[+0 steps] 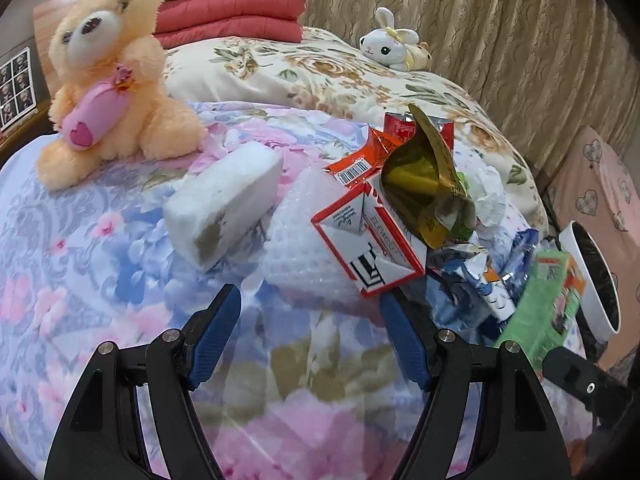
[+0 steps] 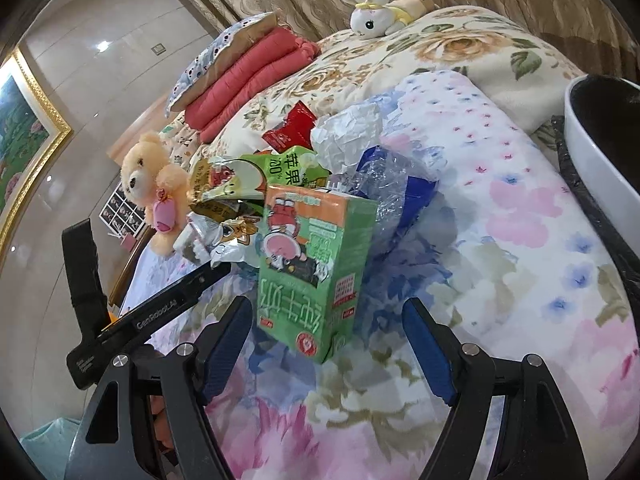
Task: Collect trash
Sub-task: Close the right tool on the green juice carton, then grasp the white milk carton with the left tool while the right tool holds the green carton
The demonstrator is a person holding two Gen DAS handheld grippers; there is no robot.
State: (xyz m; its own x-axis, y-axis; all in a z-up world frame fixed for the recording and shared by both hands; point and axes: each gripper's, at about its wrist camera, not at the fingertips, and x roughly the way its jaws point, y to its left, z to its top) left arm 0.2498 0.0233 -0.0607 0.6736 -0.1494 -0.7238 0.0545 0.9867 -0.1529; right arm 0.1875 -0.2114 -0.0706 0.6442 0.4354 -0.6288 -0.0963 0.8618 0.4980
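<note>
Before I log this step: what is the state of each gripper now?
Left gripper: open, holding nothing.
Right gripper: open, holding nothing.

Bed [image 1: 100, 264]: floral quilt, trash heaped on it
Left gripper [image 1: 312, 312]: jaws apart, nothing between them
Foam block [image 1: 224, 204]: left of the heap
Red-white carton [image 1: 372, 244]: under the gold bag [image 1: 424, 184]
Green carton [image 1: 548, 296]: blurred, beside the bin [image 1: 592, 276]
Teddy [image 1: 108, 80]: far left

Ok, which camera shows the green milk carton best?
Right wrist: the green milk carton stands sharp and whole just ahead of the open right gripper. Left wrist shows it blurred at the far right edge.
</note>
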